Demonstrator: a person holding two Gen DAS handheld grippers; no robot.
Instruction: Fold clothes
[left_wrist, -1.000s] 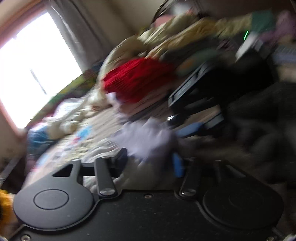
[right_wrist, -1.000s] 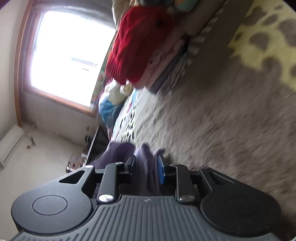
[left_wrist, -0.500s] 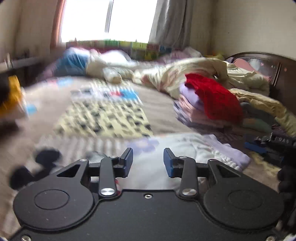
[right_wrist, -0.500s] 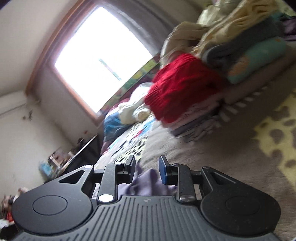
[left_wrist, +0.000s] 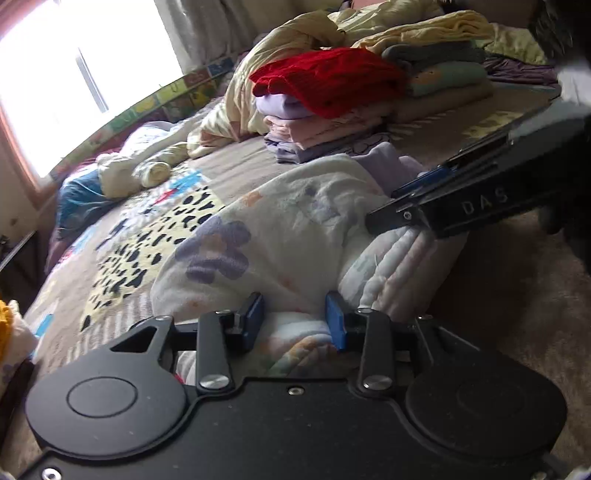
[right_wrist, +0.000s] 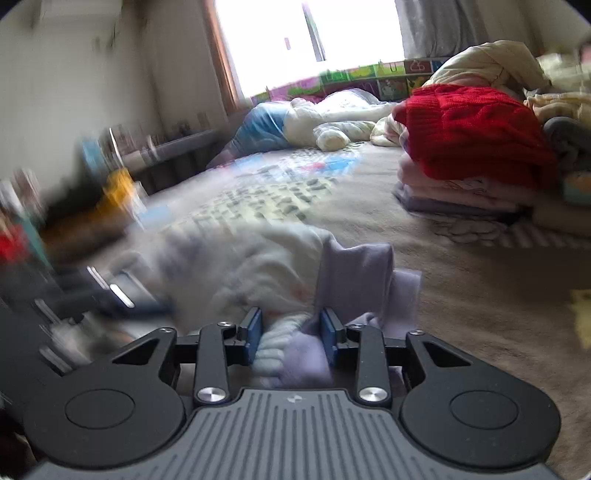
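The fleece garment (left_wrist: 295, 229) lies bunched on the near part of the bed (left_wrist: 498, 295), in front of a far stack (left_wrist: 325, 125) topped by a red knit (left_wrist: 332, 81). The left gripper (left_wrist: 294, 320) is narrowed on a fold of it, pads pressing the cloth. The right gripper (right_wrist: 291, 334) has the garment's lilac edge between its jaws, which are opening.

Bright window (right_wrist: 314, 33), grey curtain (right_wrist: 436, 26), leopard-print blanket (left_wrist: 147, 236)
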